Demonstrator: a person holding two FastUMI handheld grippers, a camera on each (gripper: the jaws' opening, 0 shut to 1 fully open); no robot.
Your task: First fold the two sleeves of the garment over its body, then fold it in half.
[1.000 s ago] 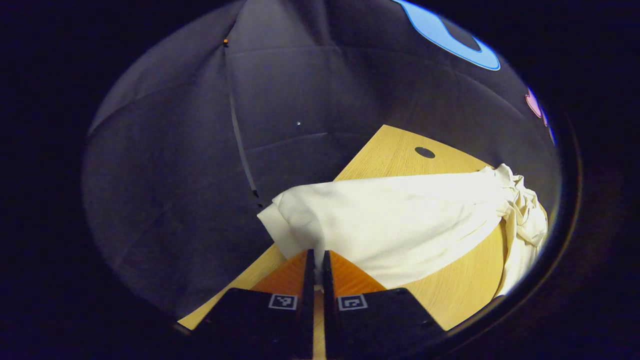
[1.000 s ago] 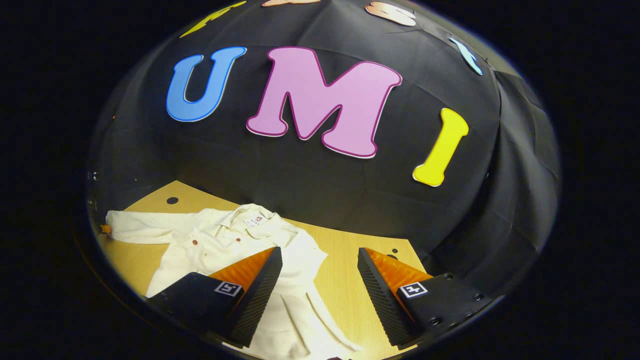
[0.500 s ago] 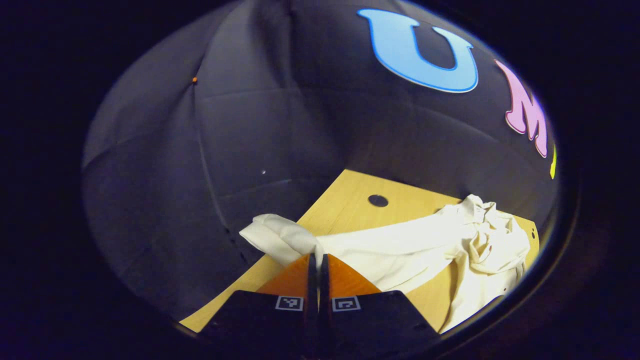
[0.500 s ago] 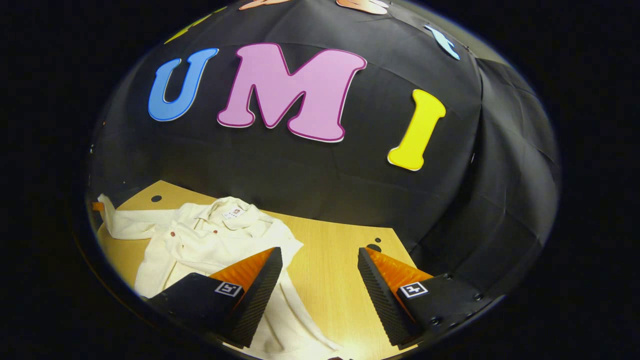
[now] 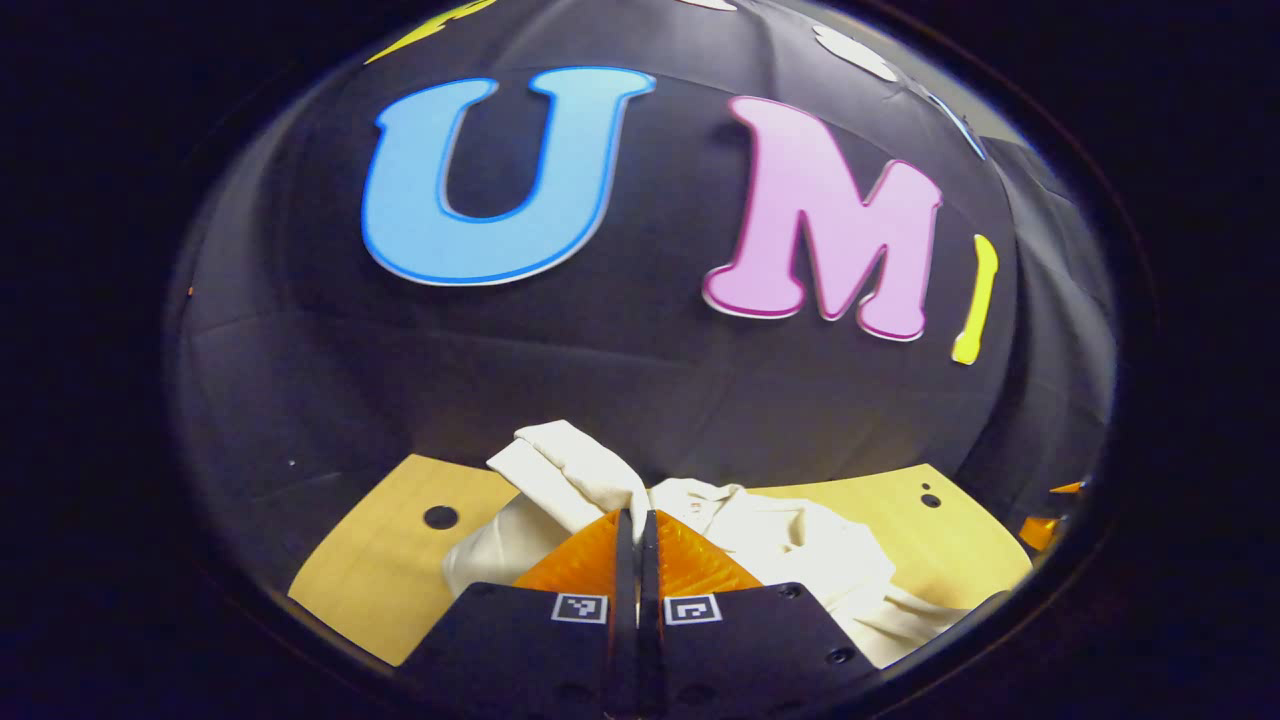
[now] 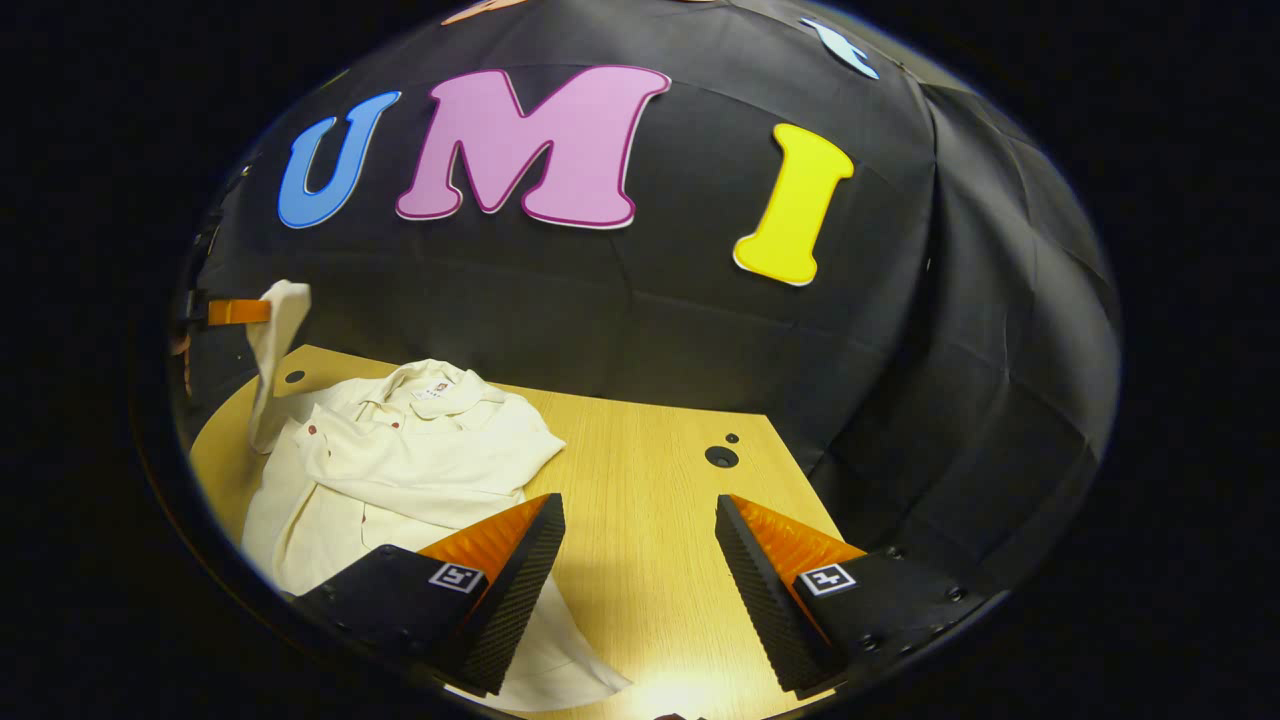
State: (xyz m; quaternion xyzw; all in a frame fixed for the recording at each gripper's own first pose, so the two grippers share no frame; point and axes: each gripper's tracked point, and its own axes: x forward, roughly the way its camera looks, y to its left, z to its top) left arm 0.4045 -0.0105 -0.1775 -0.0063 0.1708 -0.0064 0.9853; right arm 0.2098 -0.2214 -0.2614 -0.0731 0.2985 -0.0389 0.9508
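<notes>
A cream button shirt (image 6: 420, 460) lies collar-up on the wooden table (image 6: 650, 480), left of my right gripper (image 6: 638, 520). That gripper hovers open over bare wood, and the shirt's lower edge passes under its left finger. At the far left edge of the right gripper view, my left gripper (image 6: 230, 312) holds one sleeve (image 6: 278, 330) raised well above the table. In the left gripper view my left gripper (image 5: 632, 515) is shut on that sleeve, whose cuff (image 5: 570, 465) stands up past the fingertips. The shirt's body (image 5: 800, 545) lies just beyond.
The table (image 5: 380, 560) has small round holes near its back corners (image 6: 720, 457) (image 5: 439, 517). The black booth wall stands close behind it. A bit of the right gripper (image 5: 1045, 525) peeks in at the right edge of the left gripper view.
My left gripper has lifted the sleeve off the table and swung it in toward the shirt's body, still pinching it. The right gripper stayed open and drifted right, off the shirt.
</notes>
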